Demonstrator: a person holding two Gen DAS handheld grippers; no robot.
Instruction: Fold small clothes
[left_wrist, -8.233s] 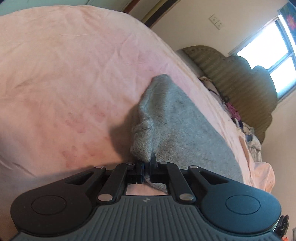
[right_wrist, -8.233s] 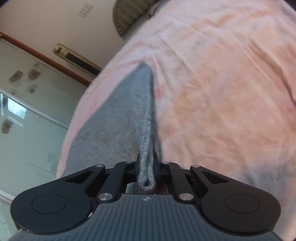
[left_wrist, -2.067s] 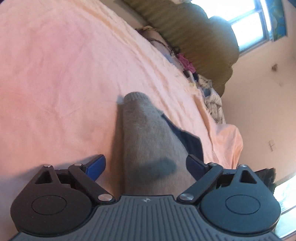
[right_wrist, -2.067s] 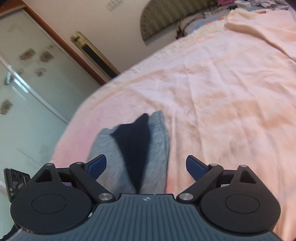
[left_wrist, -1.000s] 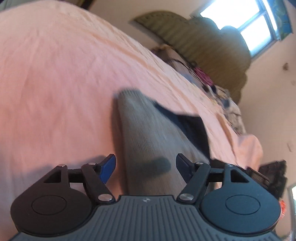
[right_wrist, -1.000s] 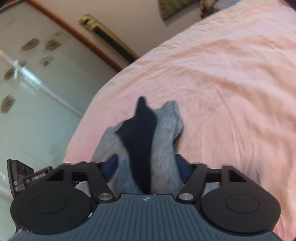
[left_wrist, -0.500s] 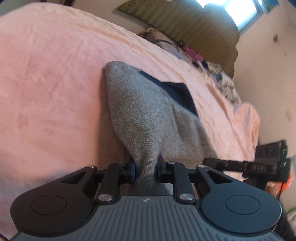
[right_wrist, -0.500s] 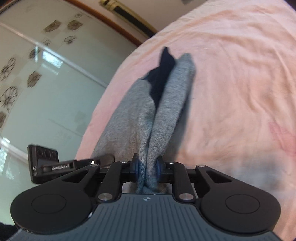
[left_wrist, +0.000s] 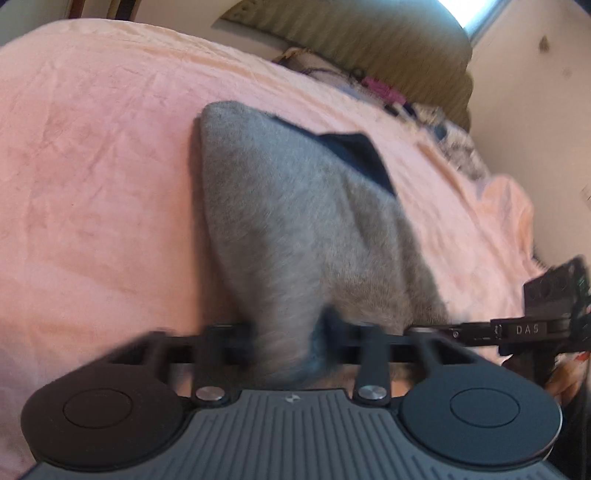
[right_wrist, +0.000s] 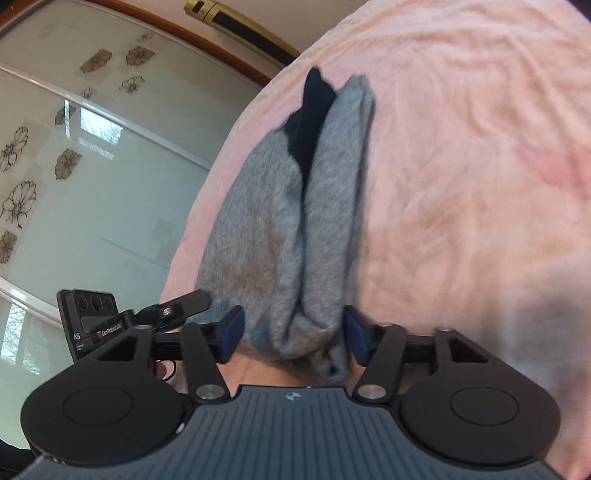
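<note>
A folded grey knit garment with a dark navy part lies on the pink bedsheet. Its near end bunches up between the fingers of my left gripper, which are blurred and slightly apart. In the right wrist view the garment shows two grey folds with navy between them. My right gripper is open, its blue pads either side of the garment's near end. The other gripper shows at the edge of each view.
A green headboard and a pile of clothes are at the far end of the bed. A glass sliding door with flower prints stands beside the bed. The pink sheet spreads to the right.
Both grippers closed on the garment's near end half a second ago. Now their fingers have moved apart and the cloth sits loose between them.
</note>
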